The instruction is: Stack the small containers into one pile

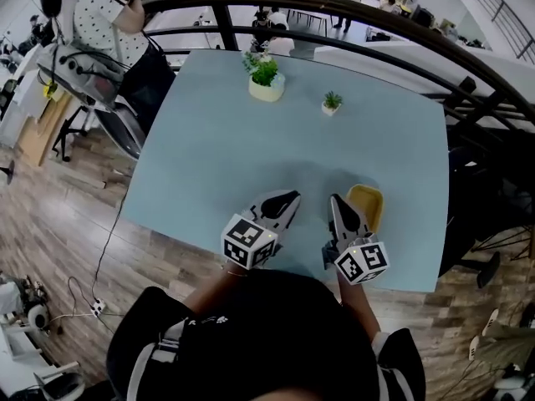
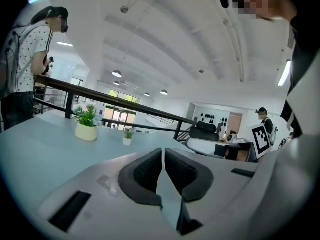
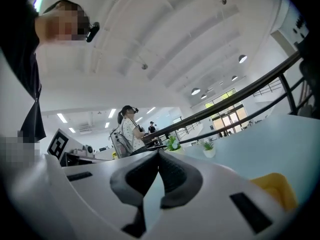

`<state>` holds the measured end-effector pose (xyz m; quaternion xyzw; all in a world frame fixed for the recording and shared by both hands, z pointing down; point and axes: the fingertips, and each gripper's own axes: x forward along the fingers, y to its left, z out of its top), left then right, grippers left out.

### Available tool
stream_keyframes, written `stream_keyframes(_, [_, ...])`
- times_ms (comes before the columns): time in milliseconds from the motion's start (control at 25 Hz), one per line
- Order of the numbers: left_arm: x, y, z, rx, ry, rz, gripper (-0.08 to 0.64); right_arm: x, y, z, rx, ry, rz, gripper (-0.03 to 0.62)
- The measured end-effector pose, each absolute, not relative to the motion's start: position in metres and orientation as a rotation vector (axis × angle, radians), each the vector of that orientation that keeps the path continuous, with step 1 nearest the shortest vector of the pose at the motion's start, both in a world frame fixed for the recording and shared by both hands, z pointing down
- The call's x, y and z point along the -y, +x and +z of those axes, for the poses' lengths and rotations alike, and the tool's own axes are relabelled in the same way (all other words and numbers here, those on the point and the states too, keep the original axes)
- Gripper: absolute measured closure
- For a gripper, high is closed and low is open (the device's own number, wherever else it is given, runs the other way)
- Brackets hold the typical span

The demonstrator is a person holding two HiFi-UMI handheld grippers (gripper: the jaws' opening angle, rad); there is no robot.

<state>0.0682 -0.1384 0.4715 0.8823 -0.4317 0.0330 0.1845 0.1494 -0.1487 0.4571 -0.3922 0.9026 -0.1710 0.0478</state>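
Observation:
A yellow small container (image 1: 368, 205) rests on the light blue table (image 1: 217, 149) near its front right, and its corner shows low in the right gripper view (image 3: 276, 188). My right gripper (image 1: 333, 199) hovers just left of it, apart from it, its dark pads (image 3: 172, 171) meeting at the tips with nothing between them. My left gripper (image 1: 292, 197) hangs further left over bare table. Its pads (image 2: 145, 171) are pressed together and empty. Both grippers (image 2: 163, 150) (image 3: 159, 153) point nearly level across the table.
A larger potted plant (image 1: 266, 80) and a tiny one (image 1: 332, 103) stand at the table's far side. A dark railing (image 1: 334, 7) curves behind it. A person (image 1: 100, 23) stands at the back left by a chair (image 1: 92, 82).

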Motion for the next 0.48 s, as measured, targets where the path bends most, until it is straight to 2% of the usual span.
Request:
stream_keyframes(200, [0.143, 0.028, 0.465, 1.311, 2.461, 0.113, 0.531, 0.153, 0.111, 0.444, -2.783, -1.124, -0.481, 0.584])
stream_keyframes(480, [0.147, 0.011, 0.465, 1.302, 2.459, 0.099, 0.531, 0.16, 0.092, 0.438, -2.782, -1.107, -0.478, 0.584])
